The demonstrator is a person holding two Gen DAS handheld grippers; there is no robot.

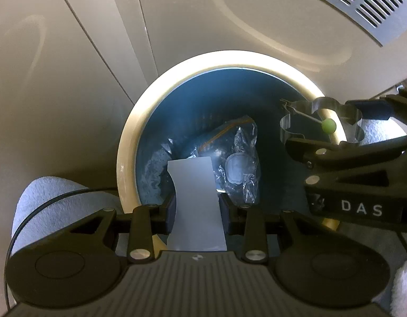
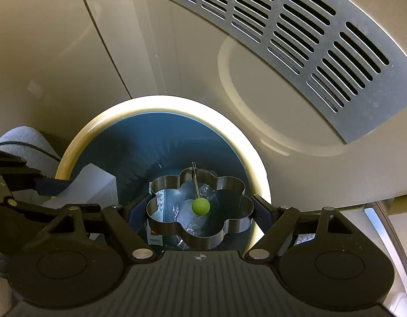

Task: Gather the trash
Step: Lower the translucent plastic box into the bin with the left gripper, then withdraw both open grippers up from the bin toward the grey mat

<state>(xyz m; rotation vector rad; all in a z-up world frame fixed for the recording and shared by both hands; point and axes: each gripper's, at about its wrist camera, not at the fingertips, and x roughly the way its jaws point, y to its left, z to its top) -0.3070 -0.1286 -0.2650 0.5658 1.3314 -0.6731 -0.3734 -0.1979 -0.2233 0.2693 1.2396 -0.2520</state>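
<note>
**Left wrist view: both grippers loaded above the bin mouth**

The left gripper (image 1: 196, 212) is clenched on a flat white card (image 1: 195, 206), which stands between its pads and reaches out over the near rim of the waste bin (image 1: 124, 158). The bin's pale ring frames a blue interior where a crumpled clear plastic wrapper (image 1: 240, 169) lies at the bottom, with free room around it.

The right gripper (image 2: 200, 211) grasps a flower-shaped metal ring (image 2: 230, 185) by its left and right sides; a thin wire with a green ball (image 2: 200, 206) hangs inside it. It hovers over the right part of the opening, inside the rim, just beside the card. Far right, a slotted metal vent panel (image 2: 296, 39) sits in the beige wall.
</note>
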